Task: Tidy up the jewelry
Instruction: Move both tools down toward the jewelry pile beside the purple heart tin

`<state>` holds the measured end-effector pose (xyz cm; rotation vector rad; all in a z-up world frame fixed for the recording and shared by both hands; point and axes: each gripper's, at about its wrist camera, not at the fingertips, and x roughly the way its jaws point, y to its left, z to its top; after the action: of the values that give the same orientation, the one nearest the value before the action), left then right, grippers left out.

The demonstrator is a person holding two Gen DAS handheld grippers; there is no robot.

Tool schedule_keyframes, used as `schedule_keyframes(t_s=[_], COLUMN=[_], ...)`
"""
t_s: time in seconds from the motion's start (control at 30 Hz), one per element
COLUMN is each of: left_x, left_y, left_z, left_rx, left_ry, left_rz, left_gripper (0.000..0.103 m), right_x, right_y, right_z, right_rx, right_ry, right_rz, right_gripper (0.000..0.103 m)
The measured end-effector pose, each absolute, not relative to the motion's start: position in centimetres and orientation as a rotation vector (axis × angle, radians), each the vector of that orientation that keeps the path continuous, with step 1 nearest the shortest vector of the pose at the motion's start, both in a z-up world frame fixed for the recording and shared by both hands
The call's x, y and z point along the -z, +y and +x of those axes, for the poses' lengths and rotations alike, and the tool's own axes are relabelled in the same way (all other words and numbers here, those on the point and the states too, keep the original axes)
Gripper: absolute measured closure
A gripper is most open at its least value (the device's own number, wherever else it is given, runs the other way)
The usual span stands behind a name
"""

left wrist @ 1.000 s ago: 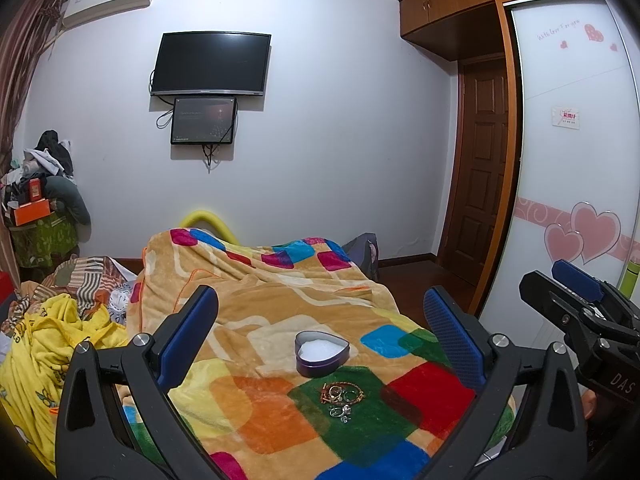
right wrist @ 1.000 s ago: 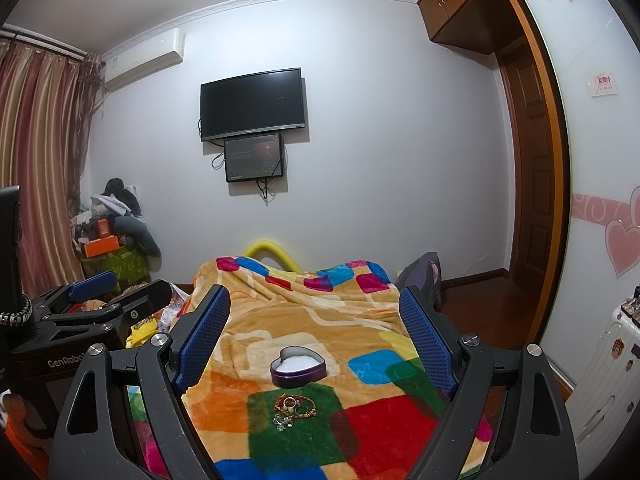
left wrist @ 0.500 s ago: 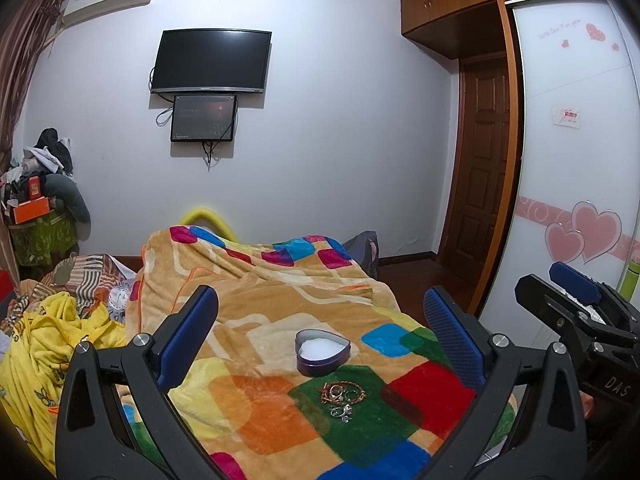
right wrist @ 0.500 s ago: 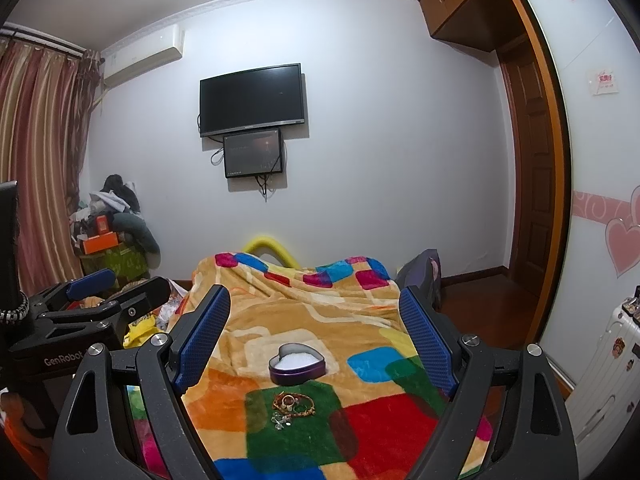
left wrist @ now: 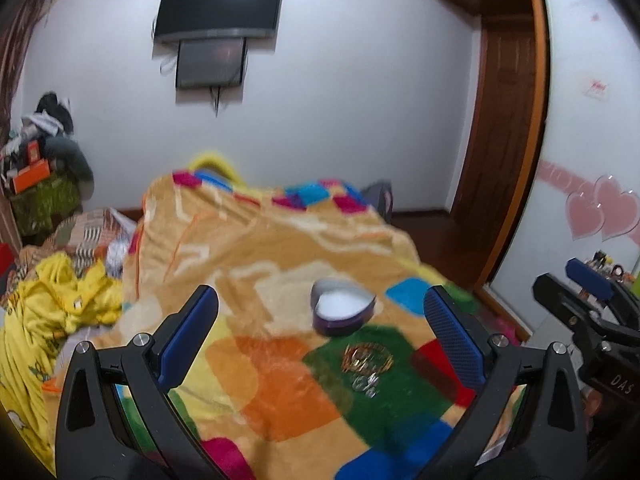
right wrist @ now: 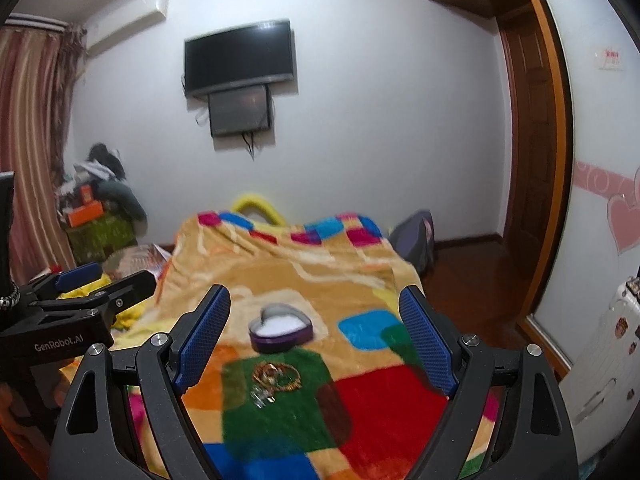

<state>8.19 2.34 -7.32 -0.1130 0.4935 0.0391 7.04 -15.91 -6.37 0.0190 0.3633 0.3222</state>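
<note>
Only right view shows curtain (right wrist: pixel 28 152), both hand-held grippers (left wrist: pixel 320 332) (right wrist: pixel 316 332) spread, heart box (left wrist: pixel 343 312) ahead

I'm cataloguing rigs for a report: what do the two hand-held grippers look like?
Both match: black, angular frames with triangular cut-outs and silver bolts, tipped with blue ribbed pads. The left hand-held gripper shows white "GenRobot.AI" lettering on its side in the right wrist view; the right hand-held gripper shows "DAS" in the left wrist view.
</note>
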Motion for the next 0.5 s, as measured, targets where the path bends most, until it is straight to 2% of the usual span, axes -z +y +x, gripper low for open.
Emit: schedule_keyframes(t_s=[0.13,0.33,0.43,0.5], left_x=[10.9,15.6,17.0,17.6], left_y=[2.9,3.6,4.0,4.1], left_z=[10.5,12.8,13.3,13.6], left_rx=[-0.043,-0.012,0.003,0.016], left_ry=[0.608,0.771,0.819,0.841], left_rz=[-0.122,-0.157,-0.170,-0.174], left_gripper=[0.004,0.025,0.032,0.039], right_x=[8.5,11.6,13.3,14.3], right_y=[-15.8,-15.1,-14.6,-14.2], right_z=[8.7,10.6,11.4,11.9], right_rx=[-0.312,-0.360,-0.415,-0.452], right_ry=[0.459,0.605,0.677,0.720], right_rz=[0.006,-0.009,-0.007,0.001], right_gripper=[0.019,0.019,0.029,0.040])
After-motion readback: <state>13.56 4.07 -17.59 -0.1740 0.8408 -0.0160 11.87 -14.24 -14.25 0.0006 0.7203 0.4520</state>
